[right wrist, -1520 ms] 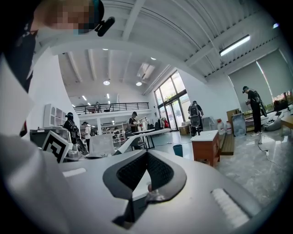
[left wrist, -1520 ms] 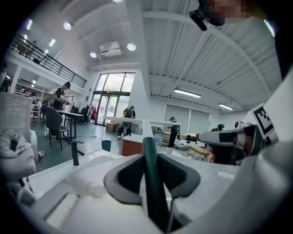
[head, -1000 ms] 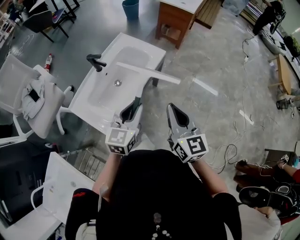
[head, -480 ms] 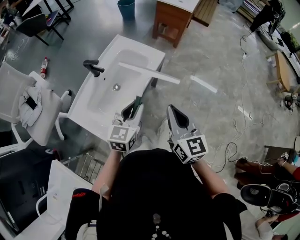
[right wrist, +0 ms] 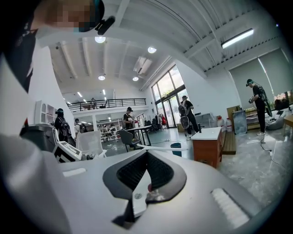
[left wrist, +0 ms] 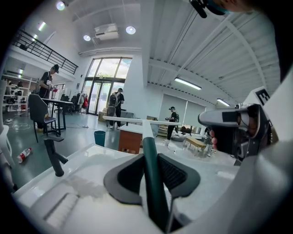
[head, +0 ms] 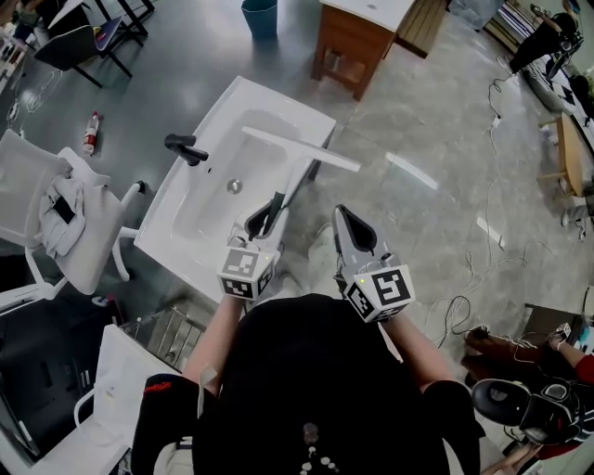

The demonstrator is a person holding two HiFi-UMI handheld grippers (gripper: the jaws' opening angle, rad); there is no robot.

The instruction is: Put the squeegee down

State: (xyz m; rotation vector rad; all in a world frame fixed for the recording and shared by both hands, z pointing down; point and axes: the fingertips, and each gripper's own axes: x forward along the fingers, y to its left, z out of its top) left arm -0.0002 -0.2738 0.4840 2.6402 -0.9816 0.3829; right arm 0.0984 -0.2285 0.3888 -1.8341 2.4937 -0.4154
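Note:
The squeegee (head: 299, 148) has a long white blade and a dark green handle (left wrist: 149, 176). My left gripper (head: 264, 216) is shut on that handle, which runs between its two pads in the left gripper view (left wrist: 149, 161). The blade hangs level over the right side of the white sink basin (head: 206, 197), above its rim. The black faucet (head: 185, 146) stands at the basin's left edge. My right gripper (head: 348, 225) floats beside the left one over the floor. Its jaws (right wrist: 145, 157) meet with nothing between them.
A white chair (head: 70, 209) draped with cloth stands left of the sink. A wooden cabinet (head: 357, 37) and a blue bin (head: 261, 17) are beyond it. A bottle (head: 91, 130) and cables (head: 483, 250) lie on the floor. A wire rack (head: 172, 327) is at lower left.
Both grippers have moved forward toward the sink, the left one a little lower. The squeegee stays clamped in the left gripper, and its blade now reaches farther over the basin.

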